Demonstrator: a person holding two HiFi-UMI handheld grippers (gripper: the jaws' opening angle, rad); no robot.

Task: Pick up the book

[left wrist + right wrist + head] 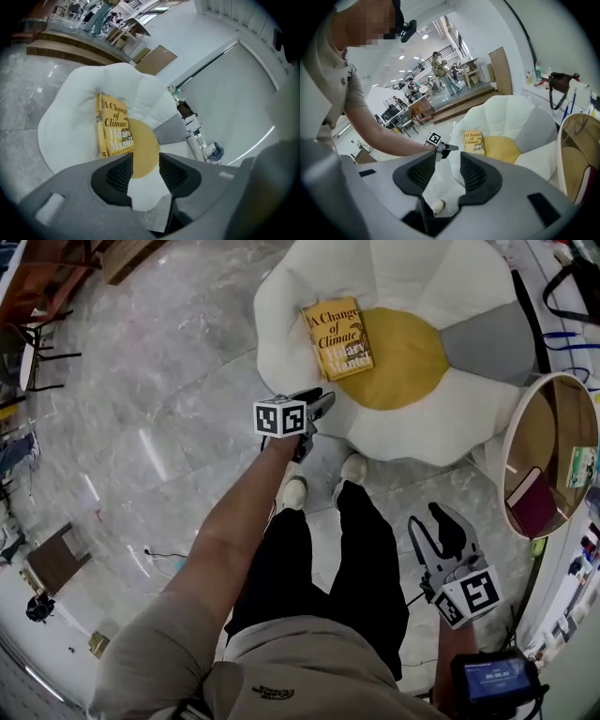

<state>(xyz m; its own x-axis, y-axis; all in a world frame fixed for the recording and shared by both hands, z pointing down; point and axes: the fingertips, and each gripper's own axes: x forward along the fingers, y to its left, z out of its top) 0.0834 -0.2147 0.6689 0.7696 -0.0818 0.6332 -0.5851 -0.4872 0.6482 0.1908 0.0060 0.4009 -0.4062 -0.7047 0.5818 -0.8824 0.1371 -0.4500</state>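
Observation:
A yellow book [337, 337] lies flat on a white flower-shaped cushion seat [309, 277], partly over its yellow centre [403, 357]. My left gripper [321, 405] hovers at the seat's near edge, just short of the book [113, 126], open with nothing between its jaws. My right gripper [437, 528] hangs low beside the person's leg, well away from the book [474, 142], also open and empty. In the right gripper view the left gripper [443, 148] shows near the seat's front rim.
The person's legs and shoes [292, 491] stand on the marble floor in front of the seat. A grey cushion petal [492, 338] lies to the right. A round side table [581, 409] holding a dark red book [532, 502] stands at the right. Chairs [37, 343] are at far left.

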